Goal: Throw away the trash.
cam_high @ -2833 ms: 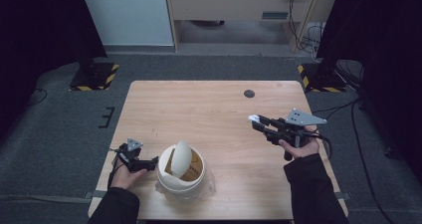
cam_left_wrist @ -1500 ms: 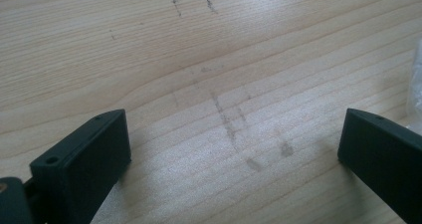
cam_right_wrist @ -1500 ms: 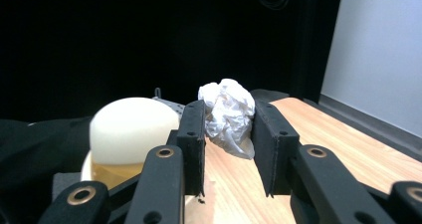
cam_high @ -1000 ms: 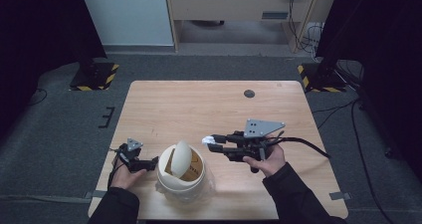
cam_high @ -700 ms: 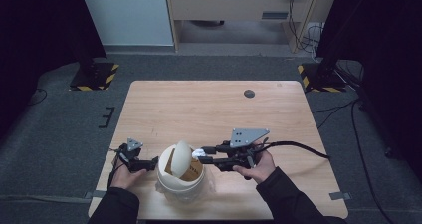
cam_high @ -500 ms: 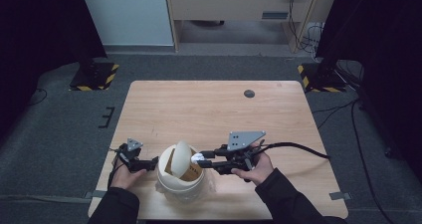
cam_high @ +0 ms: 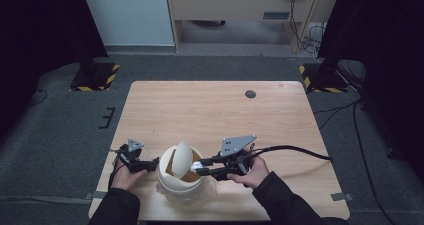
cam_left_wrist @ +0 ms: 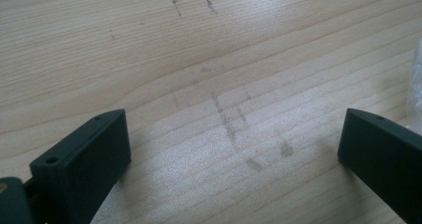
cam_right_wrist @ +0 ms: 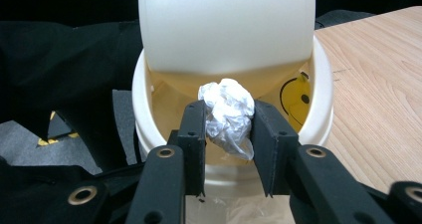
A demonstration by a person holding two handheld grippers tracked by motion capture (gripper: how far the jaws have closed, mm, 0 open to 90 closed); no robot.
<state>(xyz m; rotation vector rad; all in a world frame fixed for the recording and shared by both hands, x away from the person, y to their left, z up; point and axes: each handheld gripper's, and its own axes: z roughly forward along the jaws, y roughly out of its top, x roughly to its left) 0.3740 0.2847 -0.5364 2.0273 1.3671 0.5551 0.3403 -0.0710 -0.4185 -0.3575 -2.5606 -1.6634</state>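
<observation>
At the table's near edge the right gripper (cam_right_wrist: 226, 122), clenched on a crumpled paper wad (cam_right_wrist: 228, 115), hovered at the white bin's (cam_high: 181, 185) rim, apparently about to drop it inside, while the left gripper (cam_left_wrist: 234, 144) rested with jaws spread.

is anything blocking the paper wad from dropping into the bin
Nothing visible does. The right tongs hold the paper wad at the bin rim; its swing lid is tipped up behind the wad, leaving the opening below clear.
</observation>
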